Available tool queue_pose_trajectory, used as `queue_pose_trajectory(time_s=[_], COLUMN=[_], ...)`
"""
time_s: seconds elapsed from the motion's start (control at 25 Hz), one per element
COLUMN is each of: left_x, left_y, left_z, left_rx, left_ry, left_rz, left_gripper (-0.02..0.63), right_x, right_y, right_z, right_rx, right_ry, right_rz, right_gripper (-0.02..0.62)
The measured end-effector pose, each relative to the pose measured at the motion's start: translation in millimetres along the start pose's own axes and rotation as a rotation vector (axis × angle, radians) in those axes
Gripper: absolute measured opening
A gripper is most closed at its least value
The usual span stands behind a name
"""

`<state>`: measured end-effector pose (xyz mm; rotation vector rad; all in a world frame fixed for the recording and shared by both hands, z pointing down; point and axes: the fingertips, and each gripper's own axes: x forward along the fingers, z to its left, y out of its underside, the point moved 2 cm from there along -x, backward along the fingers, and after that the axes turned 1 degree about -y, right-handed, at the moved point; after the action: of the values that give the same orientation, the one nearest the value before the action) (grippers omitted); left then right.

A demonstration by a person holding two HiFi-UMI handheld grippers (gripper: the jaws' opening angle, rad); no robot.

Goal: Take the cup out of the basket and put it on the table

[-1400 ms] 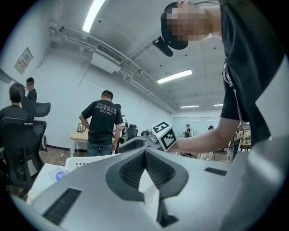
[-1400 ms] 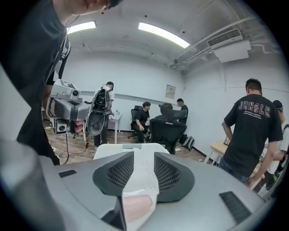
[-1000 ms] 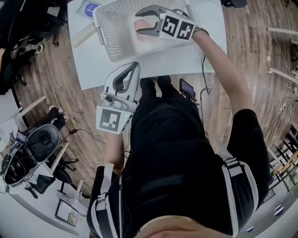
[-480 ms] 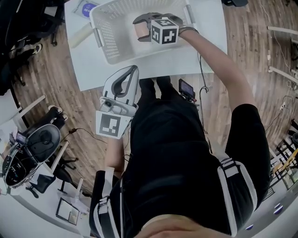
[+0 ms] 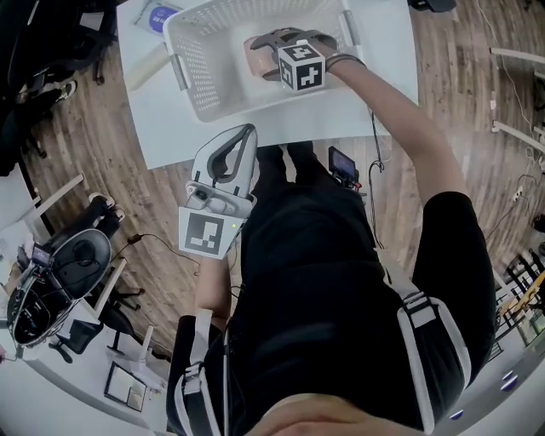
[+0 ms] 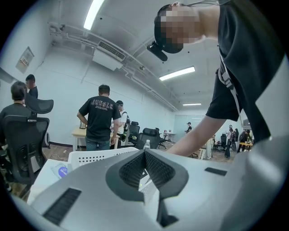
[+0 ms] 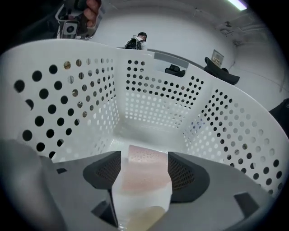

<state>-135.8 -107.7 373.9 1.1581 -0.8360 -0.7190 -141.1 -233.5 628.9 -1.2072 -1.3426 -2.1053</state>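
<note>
A pale pink cup (image 5: 252, 51) lies in the white perforated basket (image 5: 200, 60) on the white table (image 5: 358, 111). My right gripper (image 5: 260, 56) reaches down into the basket, and its jaws have just been opening. In the right gripper view the cup (image 7: 142, 176) sits between the two dark pads (image 7: 183, 173) of the open right gripper (image 7: 144, 164), with the basket's wall (image 7: 153, 99) behind. My left gripper (image 5: 247, 132) hangs shut near the table's front edge, away from the basket. In its own view the left gripper (image 6: 144, 153) has its tips together and holds nothing.
A blue-labelled packet (image 5: 157, 14) and a pale roll (image 5: 150, 65) lie on the table left of the basket. A black office chair (image 5: 77, 255) stands on the wooden floor at the left. Several people (image 6: 100, 117) stand in the room behind.
My right gripper has sunk into the basket and rolled, so its marker cube faces differently. Its jaws now stand on either side of the cup. The left gripper has stayed where it was.
</note>
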Motion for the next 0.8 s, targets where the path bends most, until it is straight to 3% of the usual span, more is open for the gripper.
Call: queue_pose_trajectory(time_s=[0.2, 0.44, 0.8], left_x=[2.1, 5.2, 0.8], left_y=[3.9, 3.5, 4.2], left_z=[3.1, 3.6, 1.2], left_rx=[-0.008, -0.014, -0.022], left_ry=[-0.006, -0.007, -0.005], left_rz=[0.009, 0.004, 0.001], left_gripper=[0.02, 0.02, 0.02], right_x=[7.6, 4.7, -7.2], right_y=[8.7, 12.0, 1.9], right_z=[0.3, -8.4, -23.1], right_rx=[-0.027, 0.019, 0.051], right_ry=[0.016, 0.026, 0.095], right_rz=[0.022, 0.008, -0.025], right_gripper=[0.307, 0.3, 0.167])
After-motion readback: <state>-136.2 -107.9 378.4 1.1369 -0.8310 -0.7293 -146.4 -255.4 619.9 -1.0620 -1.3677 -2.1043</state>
